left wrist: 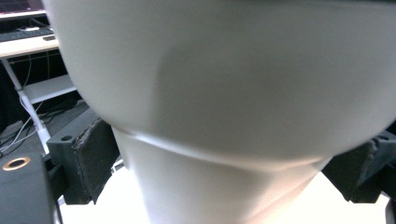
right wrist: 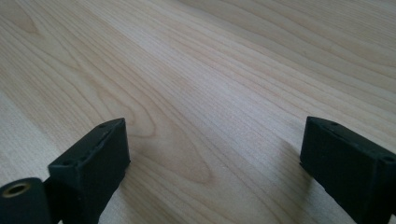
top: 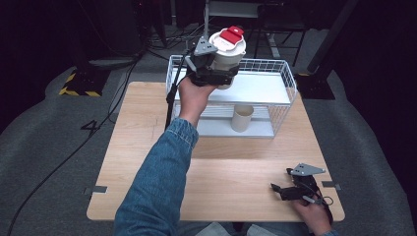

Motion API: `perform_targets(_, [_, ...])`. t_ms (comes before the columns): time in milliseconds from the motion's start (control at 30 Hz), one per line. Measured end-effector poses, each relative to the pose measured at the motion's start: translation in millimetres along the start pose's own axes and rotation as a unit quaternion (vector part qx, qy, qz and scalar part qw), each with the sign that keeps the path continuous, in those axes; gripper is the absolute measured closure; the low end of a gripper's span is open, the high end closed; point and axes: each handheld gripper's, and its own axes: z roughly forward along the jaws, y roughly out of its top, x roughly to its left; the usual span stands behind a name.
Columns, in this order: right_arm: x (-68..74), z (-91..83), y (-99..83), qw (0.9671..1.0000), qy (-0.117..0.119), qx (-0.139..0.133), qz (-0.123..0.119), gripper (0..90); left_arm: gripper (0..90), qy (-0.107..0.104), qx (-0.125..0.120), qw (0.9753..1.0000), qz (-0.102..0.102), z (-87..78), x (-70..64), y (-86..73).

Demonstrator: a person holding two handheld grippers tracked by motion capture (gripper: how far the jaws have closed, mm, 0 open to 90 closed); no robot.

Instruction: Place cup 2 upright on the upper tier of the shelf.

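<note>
A white cup [top: 227, 53] with a white lid and a red tab is held up above the back left of a white wire basket [top: 289, 78]. My left gripper [top: 215, 74] is shut on the cup's lower body. In the left gripper view the cup [left wrist: 219, 88] spreads wide, with black pads [left wrist: 91, 156] pressed against its narrow lower part. A second, beige cup [top: 242, 118] stands open inside the basket on its lower shelf. My right gripper [top: 280, 191] rests low over the table's front right corner, jaws wide apart over bare wood [right wrist: 210, 93].
The basket stands at the back of the wooden table [top: 147, 147]. A black stand pole [top: 170, 101] rises beside the basket's left side. Cables trail over the grey floor at left.
</note>
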Motion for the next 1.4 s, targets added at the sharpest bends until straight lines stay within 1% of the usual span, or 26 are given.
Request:
perform_targets(67, [-0.2,0.0,0.0,1.0,0.0,-0.001,-0.001,8.3,9.9,0.005,-0.003,1.0,-0.006,4.4,2.4,0.2])
perform_targets(167, [-0.1,0.0,0.0,1.0,0.0,0.0,-0.001,8.3,9.9,0.011,-0.006,0.9999,-0.009,10.9,5.2,-1.0])
perform_targets(333, [-0.1,0.0,0.0,1.0,0.0,0.0,0.0,8.3,9.9,0.027,-0.002,0.9996,-0.008,22.2,9.4,-4.7])
perform_targets(533, [-0.1,0.0,0.0,1.0,0.0,0.0,-0.001,8.3,9.9,0.034,0.006,0.9992,-0.019,33.2,13.8,-10.8])
perform_targets(733, [-0.1,0.0,0.0,1.0,0.0,0.0,0.0,8.3,9.9,0.032,0.019,0.9987,-0.034,42.9,15.8,-18.4])
perform_targets(967, [0.0,0.0,0.1,1.0,0.0,0.0,0.0,8.3,9.9,0.032,0.027,0.9984,-0.038,49.2,14.9,-25.4])
perform_targets(1033, [0.0,0.0,0.1,1.0,0.0,0.0,0.0,8.3,9.9,0.032,0.028,0.9982,-0.043,50.8,14.7,-27.1])
perform_targets(1200, [0.0,-0.1,0.1,1.0,0.0,0.0,0.0,8.3,9.9,0.031,0.034,0.9978,-0.047,54.1,14.1,-30.9])
perform_targets(1400, [0.0,-0.1,0.1,1.0,0.0,0.0,0.0,8.3,9.9,0.028,0.039,0.9978,-0.046,57.5,12.2,-32.9])
